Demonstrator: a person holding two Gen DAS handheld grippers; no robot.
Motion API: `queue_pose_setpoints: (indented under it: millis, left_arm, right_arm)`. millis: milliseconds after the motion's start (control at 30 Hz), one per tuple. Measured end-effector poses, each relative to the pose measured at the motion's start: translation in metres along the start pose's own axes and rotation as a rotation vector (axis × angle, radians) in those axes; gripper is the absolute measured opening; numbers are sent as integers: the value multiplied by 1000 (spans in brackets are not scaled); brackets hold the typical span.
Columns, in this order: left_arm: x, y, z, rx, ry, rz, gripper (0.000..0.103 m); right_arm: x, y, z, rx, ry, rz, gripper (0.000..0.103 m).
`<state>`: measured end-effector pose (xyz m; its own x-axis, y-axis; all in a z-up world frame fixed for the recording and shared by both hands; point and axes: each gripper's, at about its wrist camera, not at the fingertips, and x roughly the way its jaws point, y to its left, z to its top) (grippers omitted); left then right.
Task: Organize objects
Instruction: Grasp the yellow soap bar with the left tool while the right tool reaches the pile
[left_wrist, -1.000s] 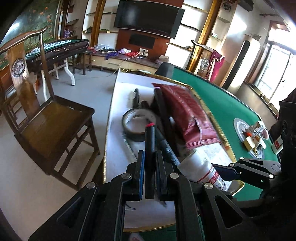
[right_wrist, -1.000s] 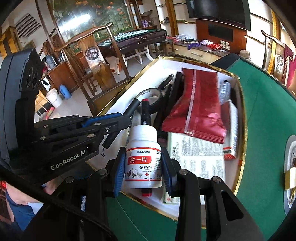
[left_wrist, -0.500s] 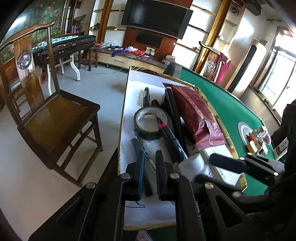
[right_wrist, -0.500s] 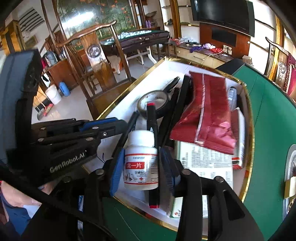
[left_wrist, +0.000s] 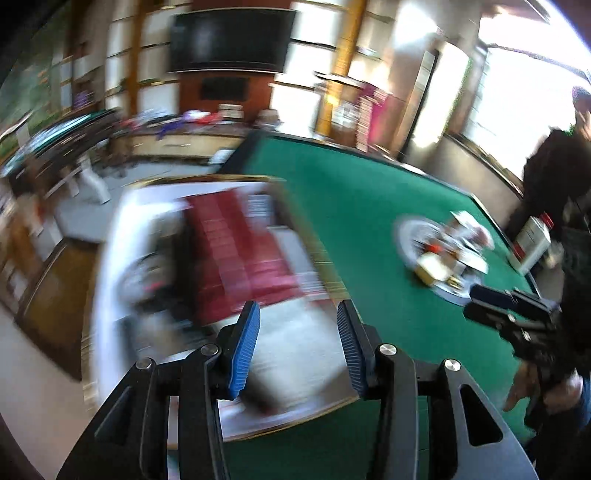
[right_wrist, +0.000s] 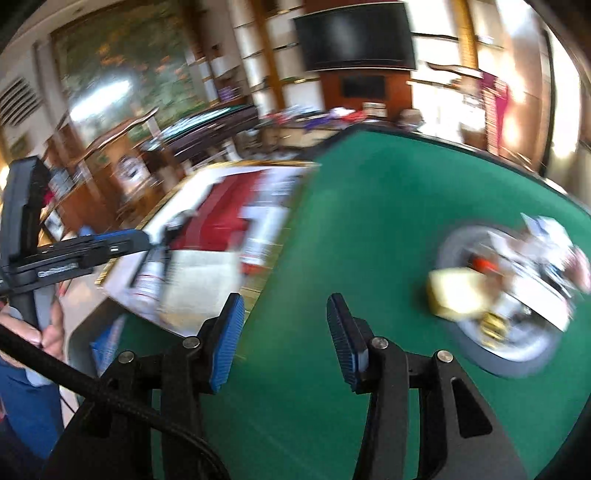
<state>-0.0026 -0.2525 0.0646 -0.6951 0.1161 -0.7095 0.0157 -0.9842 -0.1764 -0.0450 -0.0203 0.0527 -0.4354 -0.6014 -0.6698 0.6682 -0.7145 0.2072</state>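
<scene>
The white tray (left_wrist: 110, 236) with the gold rim lies on the left part of the green desk (left_wrist: 369, 221), and everything in it is smeared by blur. I can make out a red pouch (left_wrist: 236, 254) lying along its middle and pale printed paper (left_wrist: 295, 343) at its near end; in the right wrist view a small white bottle (right_wrist: 149, 275) with a red band lies at the tray's near left corner, just beside that paper.

My left claw (left_wrist: 299, 343) hangs above the tray's near end, tilted forward, its blue pads spread wide with nothing between them. My right claw (right_wrist: 284, 339) is likewise spread and empty, poised over bare green felt just right of the tray's near edge.

Farther right on the desk sits a round grey dish (right_wrist: 480, 354) piled with small things, a yellow block (right_wrist: 458, 291) among them; the rest is too blurred to name. In the left wrist view a white carton (left_wrist: 532, 236) with red marking stands near the desk's far right edge.
</scene>
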Motion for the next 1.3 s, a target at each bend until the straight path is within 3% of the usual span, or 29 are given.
queue_pose_setpoints:
  millis: [67, 133, 200, 300, 433, 500, 700, 767, 867, 1067, 1200, 1233, 1300]
  left_arm:
    - [22, -44, 14, 93, 31, -52, 38]
    - [48, -83, 25, 185, 80, -111, 38]
    - [82, -126, 34, 302, 146, -163, 38]
    - [129, -171, 41, 450, 234, -111, 38]
    - [172, -198, 49, 583, 295, -32, 38]
    - [181, -204, 56, 615, 302, -49, 39]
    - [191, -217, 68, 649, 347, -104, 40]
    - [193, -219, 68, 660, 378, -137, 47]
    - [194, -218, 66, 686, 374, -132, 51]
    - [211, -219, 55, 705, 451, -122, 55]
    - [214, -215, 59, 617, 427, -121, 57]
    - [215, -209, 62, 532, 434, -122, 48]
    - [211, -200, 63, 436, 406, -85, 42]
  right_arm:
    - [-17, -41, -6, 82, -22, -7, 47]
    - [-33, -80, -14, 199, -39, 38, 62]
    - [-47, -110, -21, 250, -63, 64, 63]
    - [-64, -129, -23, 242, -106, 25, 63]
    - [-75, -149, -19, 349, -143, 86, 64]
    - [-78, -157, -20, 379, -148, 103, 64]
    - [-85, -170, -23, 413, -151, 107, 68]
    - [-86, -172, -23, 421, -157, 109, 68]
    - [-83, -175, -24, 430, -151, 121, 68]
    - [-79, -178, -26, 438, -141, 118, 68]
    - [-81, -180, -26, 434, -151, 91, 68]
    - [-82, -180, -26, 426, -155, 75, 68]
    - [-84, -179, -26, 403, -167, 28, 68]
